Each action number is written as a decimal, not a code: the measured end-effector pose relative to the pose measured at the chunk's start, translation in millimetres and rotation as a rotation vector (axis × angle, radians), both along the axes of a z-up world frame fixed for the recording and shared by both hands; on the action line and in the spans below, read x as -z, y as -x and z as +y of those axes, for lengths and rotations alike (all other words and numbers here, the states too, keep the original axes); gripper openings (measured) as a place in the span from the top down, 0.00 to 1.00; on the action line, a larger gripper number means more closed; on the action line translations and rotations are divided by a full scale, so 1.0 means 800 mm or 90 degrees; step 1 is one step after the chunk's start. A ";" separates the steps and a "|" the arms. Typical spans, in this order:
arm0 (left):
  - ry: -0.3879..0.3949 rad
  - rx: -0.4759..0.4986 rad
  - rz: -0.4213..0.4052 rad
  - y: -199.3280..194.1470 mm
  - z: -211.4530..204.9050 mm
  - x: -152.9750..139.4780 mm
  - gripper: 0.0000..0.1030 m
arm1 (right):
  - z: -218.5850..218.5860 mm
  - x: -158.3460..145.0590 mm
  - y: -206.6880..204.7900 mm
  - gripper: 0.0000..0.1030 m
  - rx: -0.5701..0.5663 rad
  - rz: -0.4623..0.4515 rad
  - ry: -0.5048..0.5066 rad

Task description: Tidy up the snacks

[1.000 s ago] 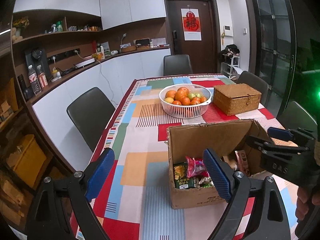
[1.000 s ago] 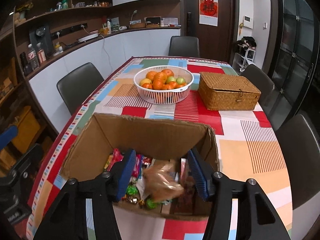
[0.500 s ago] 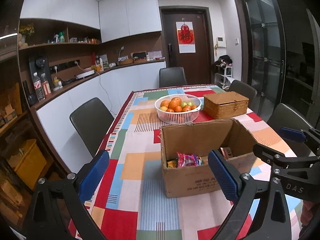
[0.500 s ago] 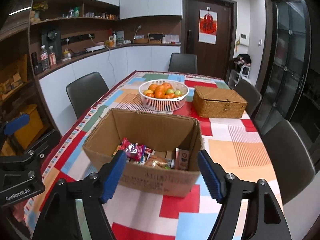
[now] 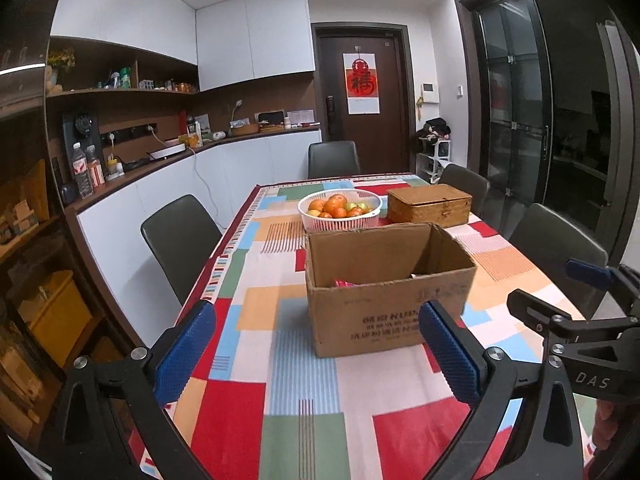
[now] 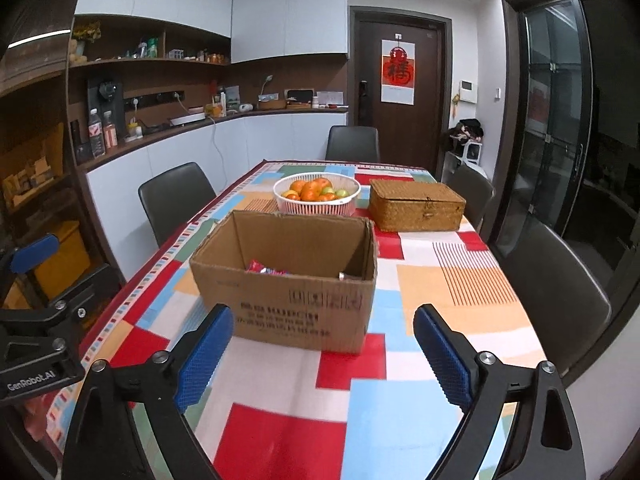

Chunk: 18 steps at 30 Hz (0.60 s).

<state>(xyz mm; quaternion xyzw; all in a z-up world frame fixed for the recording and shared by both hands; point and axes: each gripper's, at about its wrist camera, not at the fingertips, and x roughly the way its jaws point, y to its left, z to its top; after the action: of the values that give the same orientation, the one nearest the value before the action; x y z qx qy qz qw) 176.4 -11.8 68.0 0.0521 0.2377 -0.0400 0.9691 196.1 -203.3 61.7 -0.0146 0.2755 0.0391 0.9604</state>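
Cardboard box (image 6: pixel 298 304) walls hide most snacks (image 6: pixel 267 269); box print blurred.

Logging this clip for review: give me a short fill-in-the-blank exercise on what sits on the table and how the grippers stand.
1. The snacks lie inside the ____ box.
2. The white basket holds ____.
3. The wicker box has its lid ____.
4. Both the left gripper and the right gripper are ____, holding nothing.

Missing words: cardboard; fruit; closed; open

Both wrist views side by side, near the table end, facing the shared cardboard box (image 5: pixel 390 284) (image 6: pixel 288 280).
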 end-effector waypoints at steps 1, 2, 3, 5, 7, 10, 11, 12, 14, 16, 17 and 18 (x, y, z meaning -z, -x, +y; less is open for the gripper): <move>-0.001 -0.001 -0.001 0.006 0.000 0.000 0.00 | -0.001 0.001 0.006 0.10 0.000 -0.001 -0.004; -0.002 0.000 -0.003 0.010 0.001 -0.001 0.00 | -0.002 0.002 0.011 0.10 0.002 -0.002 -0.005; -0.005 0.000 -0.006 0.016 0.000 -0.002 0.00 | -0.003 0.003 0.017 0.08 0.004 -0.003 -0.006; -0.008 -0.001 -0.010 0.027 -0.001 -0.002 0.00 | -0.003 0.004 0.027 0.07 0.005 -0.006 -0.005; -0.005 -0.002 -0.011 0.035 -0.001 -0.002 0.00 | -0.003 0.004 0.036 0.07 0.006 -0.012 -0.004; -0.004 0.000 -0.012 0.044 -0.001 -0.002 0.00 | -0.005 0.003 0.047 0.07 0.016 -0.022 -0.005; -0.004 0.001 -0.013 0.046 -0.001 -0.002 0.00 | -0.006 0.002 0.051 0.07 0.018 -0.024 -0.008; -0.005 0.001 -0.014 0.049 -0.001 -0.002 0.00 | -0.006 0.002 0.055 0.07 0.021 -0.027 -0.008; -0.003 0.001 -0.016 0.054 -0.001 -0.002 0.00 | -0.006 0.001 0.063 0.07 0.025 -0.034 -0.002; 0.000 0.005 -0.015 0.056 -0.001 -0.002 0.00 | -0.005 -0.001 0.070 0.07 0.031 -0.044 0.005; 0.000 0.006 -0.015 0.058 -0.001 -0.002 0.00 | -0.006 -0.002 0.073 0.07 0.032 -0.047 0.005; 0.001 0.005 -0.016 0.060 -0.001 -0.002 0.00 | -0.006 -0.003 0.076 0.07 0.032 -0.050 0.005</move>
<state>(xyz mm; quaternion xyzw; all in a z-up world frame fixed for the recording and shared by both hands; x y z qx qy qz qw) 128.8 -13.0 69.8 0.0527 0.2252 -0.0437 0.9719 135.5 -207.8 64.2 -0.0126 0.2383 0.0133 0.9710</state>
